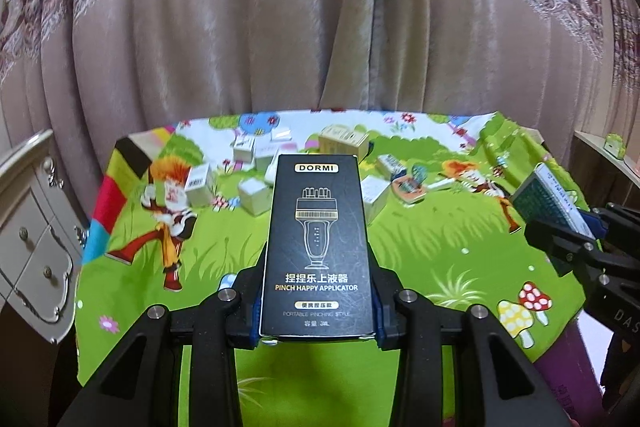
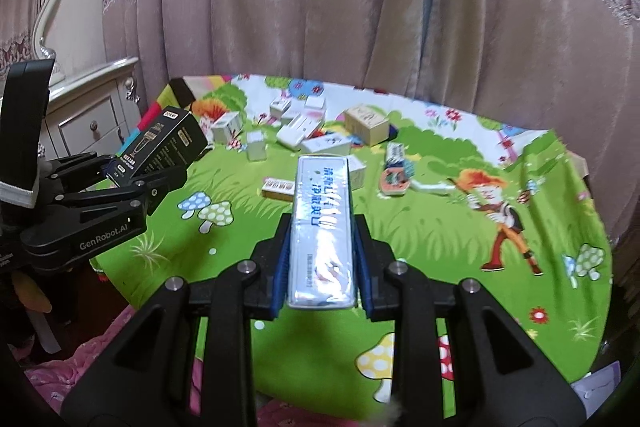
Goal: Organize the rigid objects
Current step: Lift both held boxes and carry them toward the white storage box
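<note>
Curtain behind, cartoon-print cloth (image 1: 400,247) on counter. My left jaws clamp black box (image 1: 316,247), right jaws clamp white box (image 2: 322,231); both long axes point fwd toward loose boxes (image 2: 300,131) at back.

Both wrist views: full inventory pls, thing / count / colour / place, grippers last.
DORMI applicator box: 1, black, in left gripper.
Long box with blue print: 1, white-blue, in right gripper.
Small cartons: several, exact count unclear, white, scattered at cloth's far side.
Kraft box: 1, tan, far centre.
Flat narrow box: 1, tan, mid cloth.
Cartoon cloth: 1, green, covering the surface.
Curtains: beige-pink, behind.
Dresser: 1, white, left.
Left gripper: 1, black, shut on applicator box.
Right gripper: 1, black, shut on long box.
</note>
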Tool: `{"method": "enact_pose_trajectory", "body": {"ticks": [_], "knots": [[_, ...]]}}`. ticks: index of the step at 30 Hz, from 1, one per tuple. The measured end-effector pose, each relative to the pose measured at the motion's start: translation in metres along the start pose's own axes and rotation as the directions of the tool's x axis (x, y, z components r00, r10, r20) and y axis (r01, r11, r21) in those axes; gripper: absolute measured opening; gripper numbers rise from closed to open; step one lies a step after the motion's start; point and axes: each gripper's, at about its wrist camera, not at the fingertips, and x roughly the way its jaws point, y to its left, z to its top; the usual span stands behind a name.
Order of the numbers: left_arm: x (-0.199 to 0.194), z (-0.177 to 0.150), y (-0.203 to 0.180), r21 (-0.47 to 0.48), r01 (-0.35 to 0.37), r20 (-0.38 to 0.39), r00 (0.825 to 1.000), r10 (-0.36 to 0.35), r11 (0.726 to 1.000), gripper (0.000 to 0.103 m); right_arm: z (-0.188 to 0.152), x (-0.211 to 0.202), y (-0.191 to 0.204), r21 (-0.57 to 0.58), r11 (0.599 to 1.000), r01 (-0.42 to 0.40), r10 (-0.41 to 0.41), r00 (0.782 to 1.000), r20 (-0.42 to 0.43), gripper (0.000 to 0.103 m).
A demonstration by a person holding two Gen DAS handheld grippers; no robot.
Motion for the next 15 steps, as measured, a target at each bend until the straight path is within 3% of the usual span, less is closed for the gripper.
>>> {"method": "enact_pose_trajectory", "body": {"ticks": [15], "knots": [[-0.054, 0.027, -0.046, 0.087, 0.029, 0.160, 0.986, -0.042, 0.996, 0.040, 0.004, -0.080, -0.035, 0.061, 0.994, 0.095, -0.104, 0.982, 0.156, 0.033]]}}
